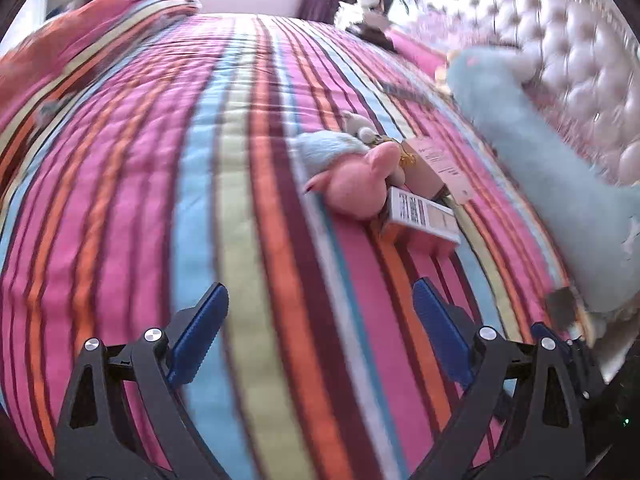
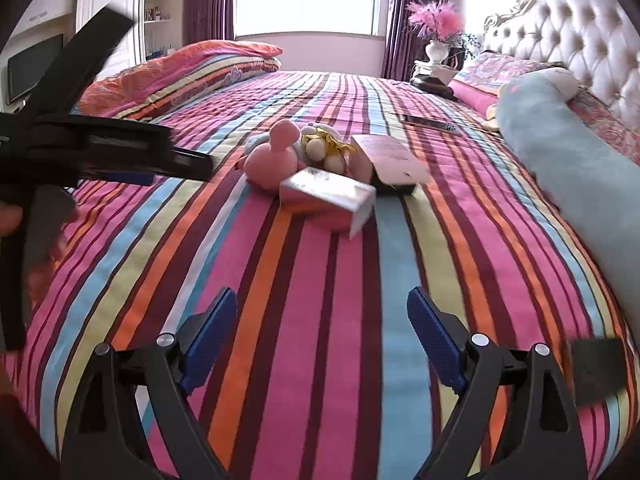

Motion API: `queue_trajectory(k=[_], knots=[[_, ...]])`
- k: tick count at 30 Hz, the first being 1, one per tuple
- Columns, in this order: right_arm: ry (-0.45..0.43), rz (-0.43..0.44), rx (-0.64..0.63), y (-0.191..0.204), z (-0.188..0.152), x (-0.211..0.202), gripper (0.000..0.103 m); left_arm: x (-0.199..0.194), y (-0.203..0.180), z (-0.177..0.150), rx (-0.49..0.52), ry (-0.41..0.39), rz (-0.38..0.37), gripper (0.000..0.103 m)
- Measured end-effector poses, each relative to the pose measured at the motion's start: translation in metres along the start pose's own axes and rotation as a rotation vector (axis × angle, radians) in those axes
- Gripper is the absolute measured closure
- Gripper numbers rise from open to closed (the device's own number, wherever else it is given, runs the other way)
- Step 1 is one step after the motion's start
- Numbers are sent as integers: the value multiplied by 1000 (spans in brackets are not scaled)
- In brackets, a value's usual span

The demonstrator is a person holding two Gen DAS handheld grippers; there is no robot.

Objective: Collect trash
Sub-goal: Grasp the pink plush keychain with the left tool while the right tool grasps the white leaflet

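While both claws hang spread and empty over the striped bedspread (image 2: 320,280), left gripper (image 1: 320,336) and right gripper (image 2: 322,334) hold nothing. Trash sits mid-bed at about 12 o'clock from the right claw: 1 white carton (image 2: 326,194) touching the pink plush toy (image 2: 272,162), 1 pink open box (image 2: 384,156) just behind. Risk, as I judge it: jaws snag the toy along with the carton, since they touch. Left view is blurred, so aim there is shaky.
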State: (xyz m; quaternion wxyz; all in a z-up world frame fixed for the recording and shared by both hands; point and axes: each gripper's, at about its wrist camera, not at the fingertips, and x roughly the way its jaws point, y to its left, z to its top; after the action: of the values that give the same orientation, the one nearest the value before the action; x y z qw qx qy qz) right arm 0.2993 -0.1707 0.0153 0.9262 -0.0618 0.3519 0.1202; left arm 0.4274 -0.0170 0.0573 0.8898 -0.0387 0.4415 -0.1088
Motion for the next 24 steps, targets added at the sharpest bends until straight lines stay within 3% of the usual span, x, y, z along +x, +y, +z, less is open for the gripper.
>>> queue_trajectory(k=[8,13,17,24], knots=[[28,20,62,-4,30,47,20,64,8,32,-69,37,57,12],[45,25,125,-6,45,70,20,96,16,47,-77,82,48,12],[46,48,165,-3,51,78,20,110,21,62,-48,97,115,12],[61,-15,208,5,61,94,20,117,41,79,-113,101,12,12]])
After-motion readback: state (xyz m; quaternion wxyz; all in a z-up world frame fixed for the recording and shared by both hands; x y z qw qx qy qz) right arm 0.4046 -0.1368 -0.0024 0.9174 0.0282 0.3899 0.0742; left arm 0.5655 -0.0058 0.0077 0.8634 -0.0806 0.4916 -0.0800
